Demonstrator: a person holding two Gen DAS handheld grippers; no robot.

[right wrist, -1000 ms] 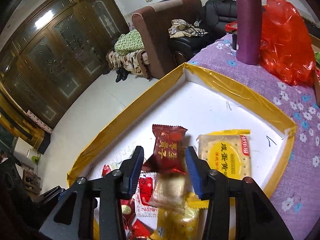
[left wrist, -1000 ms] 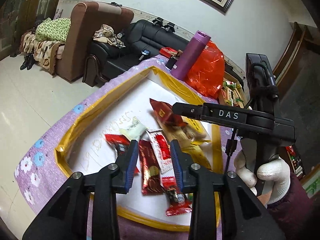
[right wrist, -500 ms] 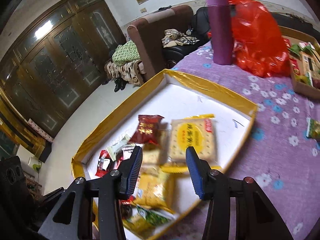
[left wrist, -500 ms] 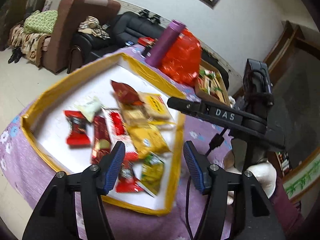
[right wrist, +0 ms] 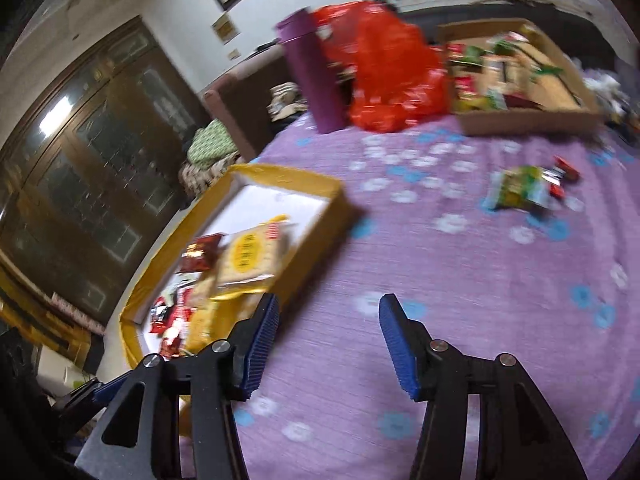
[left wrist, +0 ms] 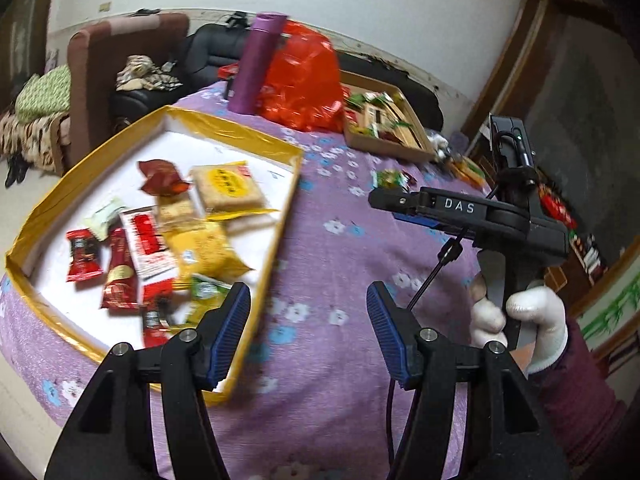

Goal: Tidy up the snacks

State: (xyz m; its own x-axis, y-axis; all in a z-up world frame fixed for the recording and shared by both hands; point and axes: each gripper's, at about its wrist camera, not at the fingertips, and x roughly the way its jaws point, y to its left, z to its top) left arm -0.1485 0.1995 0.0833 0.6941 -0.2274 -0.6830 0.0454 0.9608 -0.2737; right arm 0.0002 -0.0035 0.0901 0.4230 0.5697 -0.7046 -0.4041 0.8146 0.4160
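Both empty: left hand-held gripper [left wrist: 308, 332] and right hand-held gripper [right wrist: 328, 344] spread wide; next, probably reach the loose green packet [right wrist: 520, 190] for the yellow tray [left wrist: 224, 136]

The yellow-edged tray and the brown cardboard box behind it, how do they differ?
The yellow-edged tray has a white floor and shiny yellow taped walls; the brown cardboard box is plain cardboard. The tray sits nearer the cameras at the table's edge, while the box lies farther back, beside the red plastic bag. Both are shallow, open-topped, hold snack packets, and rest on the purple flowered tablecloth.
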